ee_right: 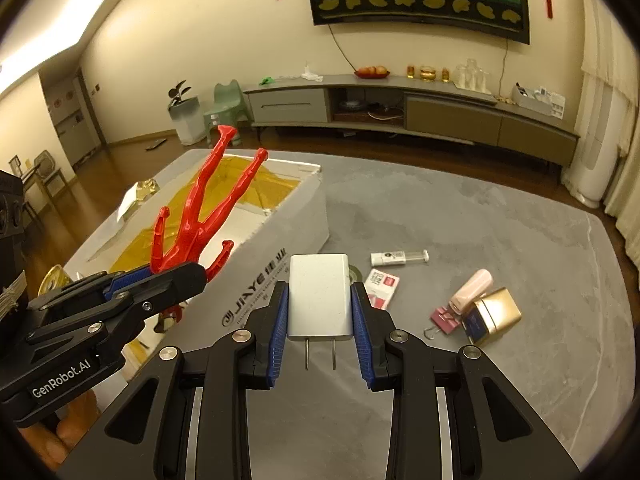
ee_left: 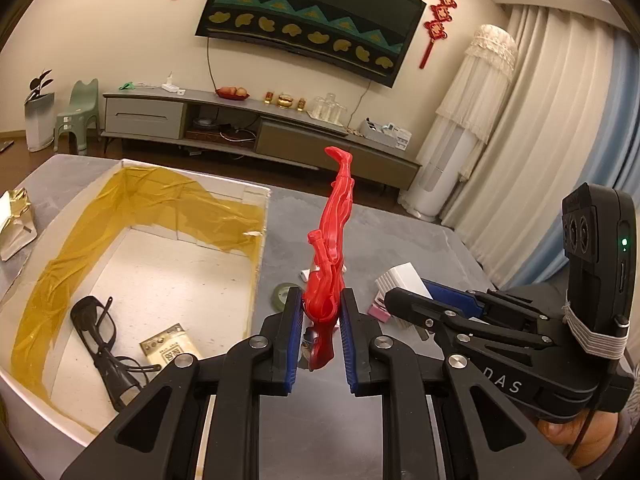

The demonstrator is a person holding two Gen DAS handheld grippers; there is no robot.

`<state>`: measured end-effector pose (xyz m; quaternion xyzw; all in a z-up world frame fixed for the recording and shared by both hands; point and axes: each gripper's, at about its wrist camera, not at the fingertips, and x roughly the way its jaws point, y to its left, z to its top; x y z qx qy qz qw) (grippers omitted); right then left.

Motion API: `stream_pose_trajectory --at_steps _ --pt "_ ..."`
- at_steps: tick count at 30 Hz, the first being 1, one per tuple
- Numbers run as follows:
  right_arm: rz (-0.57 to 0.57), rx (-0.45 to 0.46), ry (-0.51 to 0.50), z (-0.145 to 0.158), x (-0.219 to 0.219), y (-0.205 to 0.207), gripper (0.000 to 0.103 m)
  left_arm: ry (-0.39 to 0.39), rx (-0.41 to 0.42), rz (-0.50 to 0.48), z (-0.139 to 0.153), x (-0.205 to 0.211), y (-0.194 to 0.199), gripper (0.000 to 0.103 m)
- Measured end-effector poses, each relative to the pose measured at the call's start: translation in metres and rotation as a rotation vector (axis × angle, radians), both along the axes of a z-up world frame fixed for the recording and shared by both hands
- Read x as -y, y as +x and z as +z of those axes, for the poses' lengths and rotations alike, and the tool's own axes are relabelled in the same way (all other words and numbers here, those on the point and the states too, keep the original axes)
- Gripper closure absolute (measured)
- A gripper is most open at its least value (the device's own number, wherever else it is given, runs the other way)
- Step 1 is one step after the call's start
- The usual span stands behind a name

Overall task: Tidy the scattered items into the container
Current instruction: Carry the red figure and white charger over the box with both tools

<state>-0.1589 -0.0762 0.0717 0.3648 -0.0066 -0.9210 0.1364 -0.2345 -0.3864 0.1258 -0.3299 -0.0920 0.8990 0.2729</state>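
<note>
My left gripper (ee_left: 320, 312) is shut on a red plastic figure (ee_left: 330, 252), held head down with its legs pointing up, just right of the white box (ee_left: 256, 264). From the right wrist the same red figure (ee_right: 200, 224) hangs over the box's near corner. My right gripper (ee_right: 319, 304) is shut on a white plug adapter (ee_right: 320, 296), prongs toward the camera, above the grey tabletop. The box (ee_right: 280, 256) is lined with yellow tape and holds black glasses (ee_left: 100, 332) and a small gold packet (ee_left: 170, 350).
On the grey table (ee_right: 500, 232) lie a white tube (ee_right: 398, 257), a red-and-white card (ee_right: 382, 286), a pink binder clip (ee_right: 444, 318), a pink capsule (ee_right: 472, 288) and a gold-capped box (ee_right: 494, 314). A tape roll (ee_left: 282, 294) sits beside the box. Gold foil (ee_left: 16, 220) lies at far left.
</note>
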Motion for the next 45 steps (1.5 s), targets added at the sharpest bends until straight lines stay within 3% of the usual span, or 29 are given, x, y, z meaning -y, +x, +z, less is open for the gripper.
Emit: stream_pose_trajectory --at_steps 28,45 --pt "0.073 -0.062 0.027 0.006 0.077 -0.021 0.071 0.071 0.042 0.117 -0.006 0.076 -0.028 0.084" --pt "0.106 -0.060 0.018 0.000 0.101 -0.051 0.071 0.044 0.054 0.126 -0.002 0.093 -0.058 0.084"
